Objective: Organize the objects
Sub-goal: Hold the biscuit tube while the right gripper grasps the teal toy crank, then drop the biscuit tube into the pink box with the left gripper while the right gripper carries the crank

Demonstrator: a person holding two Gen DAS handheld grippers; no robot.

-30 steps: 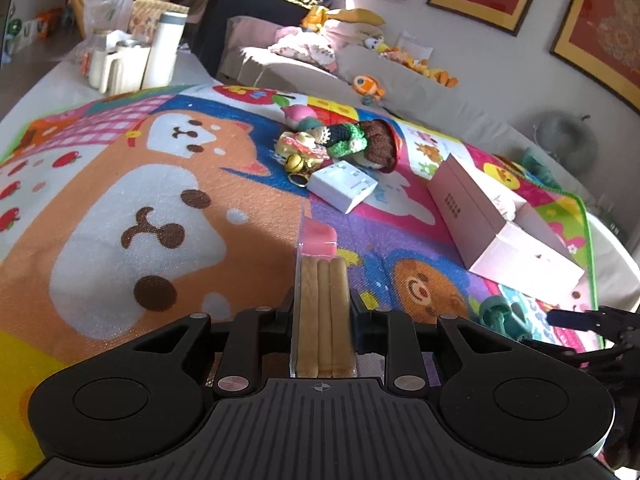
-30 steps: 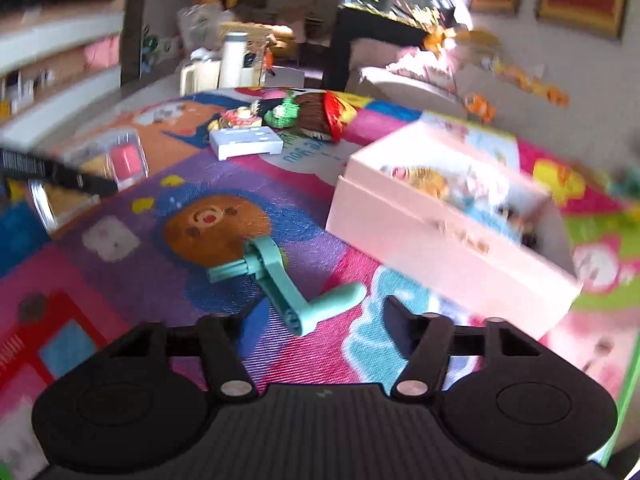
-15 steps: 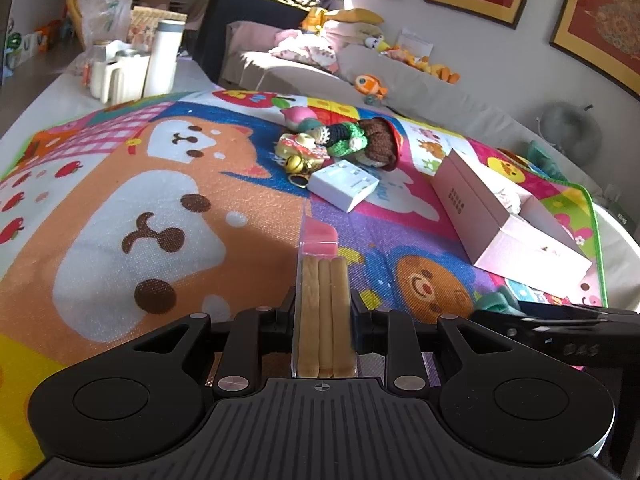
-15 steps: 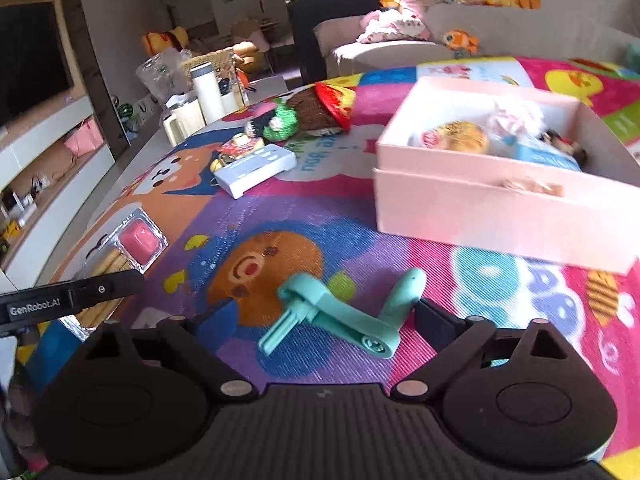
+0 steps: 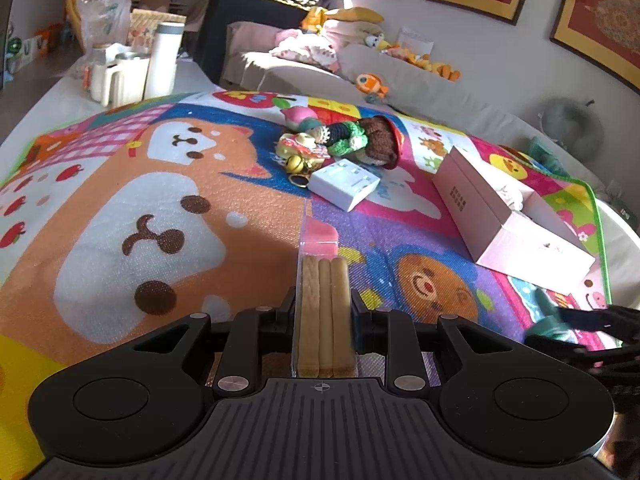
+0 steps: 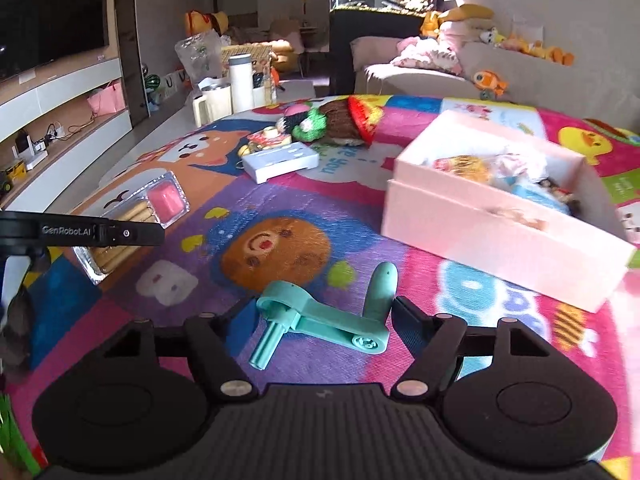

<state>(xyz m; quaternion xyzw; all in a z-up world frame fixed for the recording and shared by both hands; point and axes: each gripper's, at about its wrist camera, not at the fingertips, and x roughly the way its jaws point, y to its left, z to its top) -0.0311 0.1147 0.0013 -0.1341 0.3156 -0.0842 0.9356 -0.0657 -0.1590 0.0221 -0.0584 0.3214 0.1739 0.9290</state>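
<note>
A: Where does the tidying stand?

B: The open pale pink cardboard box [image 6: 500, 216] on the colourful cartoon-print play mat [image 6: 280, 208] already has a few small things inside, something yellow-orange and something light blue, too blurred to name. So some of the sorting looks done.

A: And what's in hand?

B: The left gripper [image 5: 322, 312] is clamped on a clear plastic snack pack with three biscuit sticks and a pink dip cup [image 5: 322, 280], held just above the mat, well apart from the box. The right gripper [image 6: 324, 316] sits low over a mint-green plastic crank handle [image 6: 328, 316] lying on the mat near the box. Its jaws are closing, the handle is between them, and the right pad is at the upright knob. I can't tell that they press yet.

A: What's left?

B: Quite a bit, I'd judge. Further back lie a white rectangular box with slots [image 6: 280, 160], a knitted doll in brown, green and red [image 6: 336, 122] and a small trinket with a gold bell [image 5: 298, 156], all still outside the box, besides the two things being picked up.
</note>
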